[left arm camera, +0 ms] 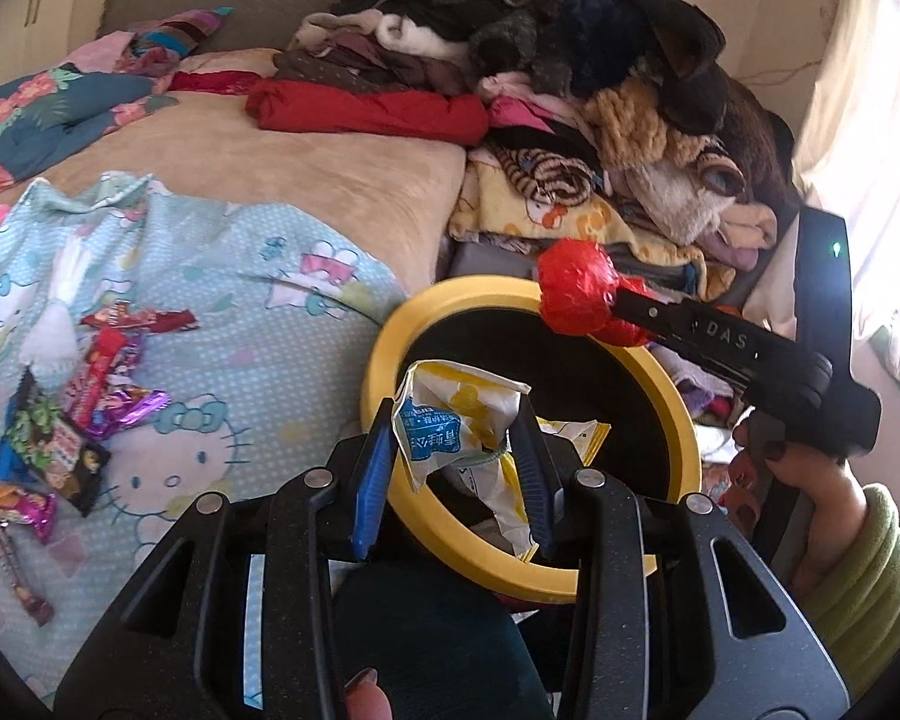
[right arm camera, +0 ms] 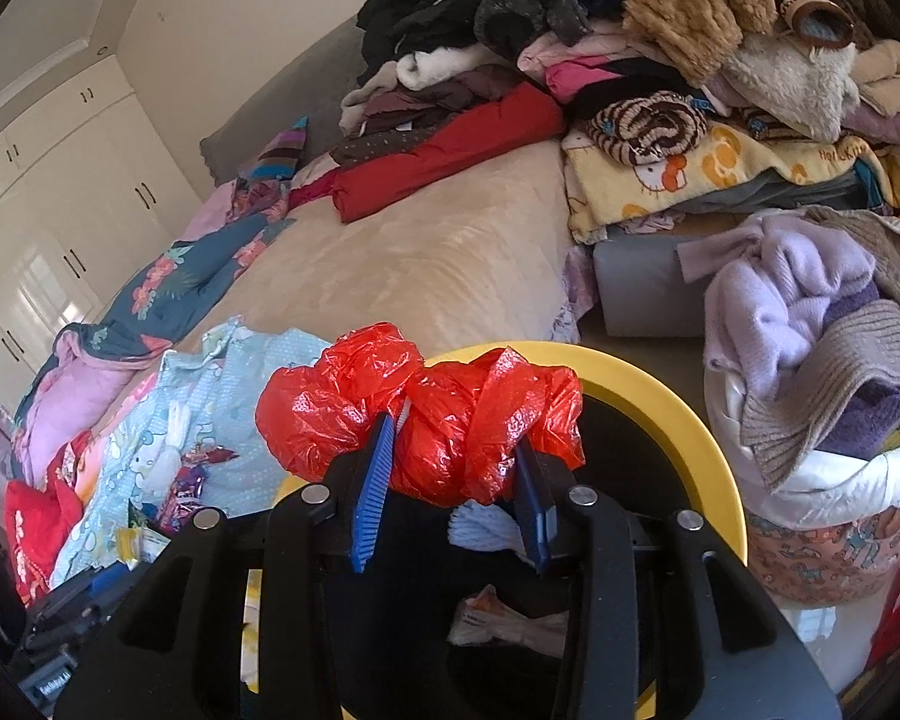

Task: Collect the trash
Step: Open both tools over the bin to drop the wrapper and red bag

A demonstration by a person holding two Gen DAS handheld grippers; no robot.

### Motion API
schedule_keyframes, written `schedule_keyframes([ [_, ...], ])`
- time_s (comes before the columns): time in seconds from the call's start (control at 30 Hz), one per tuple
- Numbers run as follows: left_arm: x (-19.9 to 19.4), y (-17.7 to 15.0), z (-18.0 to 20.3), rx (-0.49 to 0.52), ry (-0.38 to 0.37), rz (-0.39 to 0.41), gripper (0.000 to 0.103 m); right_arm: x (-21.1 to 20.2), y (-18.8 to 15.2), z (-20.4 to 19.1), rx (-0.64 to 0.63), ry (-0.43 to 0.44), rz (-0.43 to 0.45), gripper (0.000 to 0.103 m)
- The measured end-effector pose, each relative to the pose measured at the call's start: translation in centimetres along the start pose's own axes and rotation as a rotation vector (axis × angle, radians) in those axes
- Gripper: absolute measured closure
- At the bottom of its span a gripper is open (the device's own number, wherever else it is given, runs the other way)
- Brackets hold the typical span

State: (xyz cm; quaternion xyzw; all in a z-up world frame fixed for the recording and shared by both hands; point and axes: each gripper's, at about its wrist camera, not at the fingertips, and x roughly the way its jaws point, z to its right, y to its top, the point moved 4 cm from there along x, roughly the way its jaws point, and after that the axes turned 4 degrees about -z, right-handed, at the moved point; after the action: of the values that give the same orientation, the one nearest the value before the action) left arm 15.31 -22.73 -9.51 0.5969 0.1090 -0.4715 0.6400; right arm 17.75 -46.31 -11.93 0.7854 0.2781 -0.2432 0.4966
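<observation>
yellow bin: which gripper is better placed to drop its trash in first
Left. The left gripper holds the white wrapper directly over the yellow bin opening; the right gripper's red bag sits at the far rim.

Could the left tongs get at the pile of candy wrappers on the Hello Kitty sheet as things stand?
Probably not yet: the left tongs are shut on a white and yellow wrapper over the yellow bin. The candy wrappers lie uncovered.
</observation>
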Motion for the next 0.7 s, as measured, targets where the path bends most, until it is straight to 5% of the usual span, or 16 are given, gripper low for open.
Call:
schedule_keyframes([
  [0.3, 2.5, -0.3, 0.8, 0.028, -0.010, -0.053, 0.072, 0.5, -0.2, 1.3, 0.042, -0.020, -0.011, 0.060],
  [0.47, 3.3, -0.3, 0.8, 0.013, -0.017, -0.074, 0.072, 0.6, -0.2, 2.3, 0.073, -0.039, -0.006, 0.041],
  [0.53, 3.2, -0.3, 0.5, -0.003, -0.029, -0.066, 0.041, 0.5, -0.2, 2.6, 0.085, -0.046, 0.003, 0.035],
  [0.7, 2.2, 0.0, -0.7, -0.060, -0.010, -0.027, 0.011, 0.5, -0.2, 2.7, 0.091, -0.068, 0.010, 0.027],
])
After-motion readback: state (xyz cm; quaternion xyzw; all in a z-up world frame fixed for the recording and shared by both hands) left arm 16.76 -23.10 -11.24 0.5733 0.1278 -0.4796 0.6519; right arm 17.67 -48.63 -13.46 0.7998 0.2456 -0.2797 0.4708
